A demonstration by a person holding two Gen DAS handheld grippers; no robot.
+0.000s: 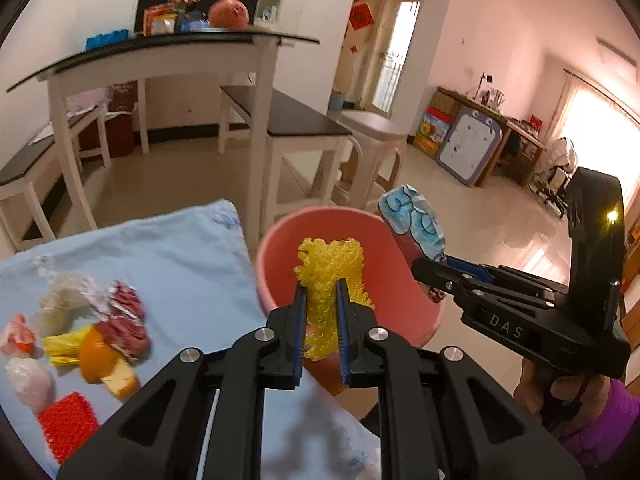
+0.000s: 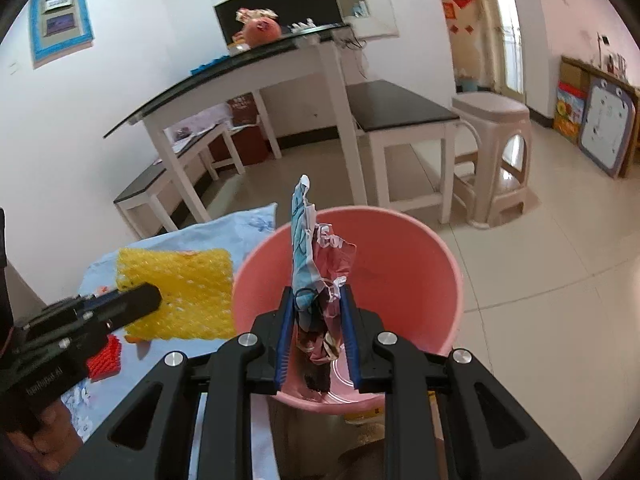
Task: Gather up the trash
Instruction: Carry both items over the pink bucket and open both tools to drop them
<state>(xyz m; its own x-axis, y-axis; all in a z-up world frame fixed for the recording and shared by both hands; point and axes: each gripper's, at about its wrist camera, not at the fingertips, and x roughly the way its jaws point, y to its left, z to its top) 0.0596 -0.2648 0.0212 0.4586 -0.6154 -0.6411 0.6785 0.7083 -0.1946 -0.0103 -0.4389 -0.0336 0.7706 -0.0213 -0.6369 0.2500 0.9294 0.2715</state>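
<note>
Pink bucket [image 2: 420,280]. Yellow foam net [image 1: 330,276], bubbled mesh texture. Crumpled wrapper [image 2: 316,264]: light blue swirl print and dark red. Near left: pale blue cloth [image 1: 180,248] with faint floral print; orange peel [image 1: 100,356]; red foam net [image 1: 66,424]. Grippers black, blue pads.

Yellow foam net [image 1: 328,280], crumpled wrapper [image 2: 320,280] above pink bucket [image 2: 400,264]
</note>
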